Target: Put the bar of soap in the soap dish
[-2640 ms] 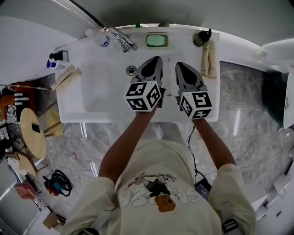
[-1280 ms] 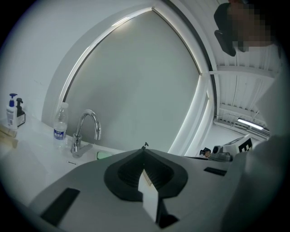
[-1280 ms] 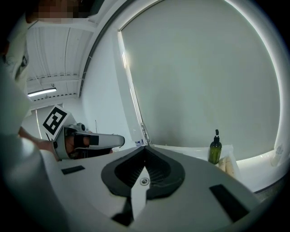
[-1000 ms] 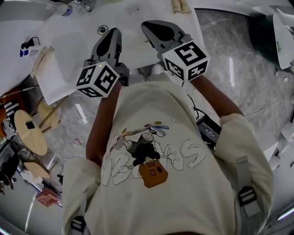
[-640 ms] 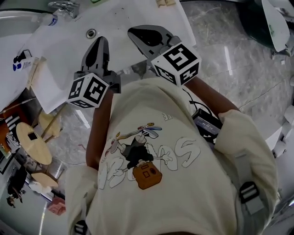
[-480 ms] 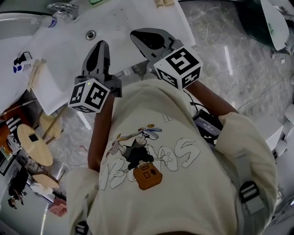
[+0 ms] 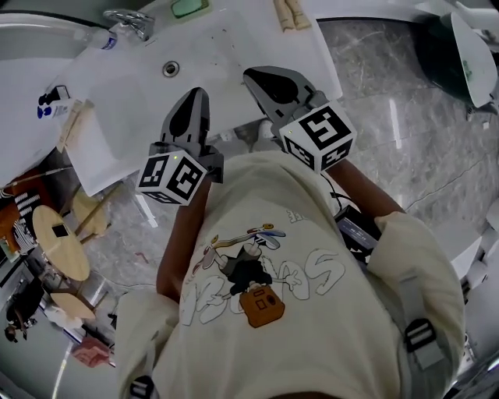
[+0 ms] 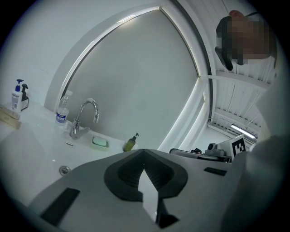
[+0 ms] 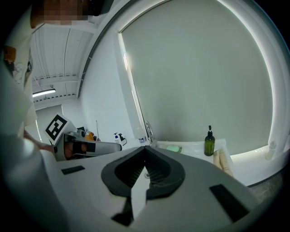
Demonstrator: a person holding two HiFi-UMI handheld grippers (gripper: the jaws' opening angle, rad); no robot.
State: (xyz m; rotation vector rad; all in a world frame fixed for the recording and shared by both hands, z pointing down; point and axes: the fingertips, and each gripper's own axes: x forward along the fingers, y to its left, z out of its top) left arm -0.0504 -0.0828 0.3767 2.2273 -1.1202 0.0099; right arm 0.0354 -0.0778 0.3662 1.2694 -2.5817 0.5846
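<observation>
Two grippers hang over the near edge of the white sink, the left gripper and the right gripper, each with its jaws pressed together at the tips and nothing between them. The soap is a pale green bar with rounded corners and a smooth top, lying flat in a shallow pale dish. Dish and soap sit on the sink's back rim between the tap and an olive pump bottle, well apart from both grippers.
</observation>
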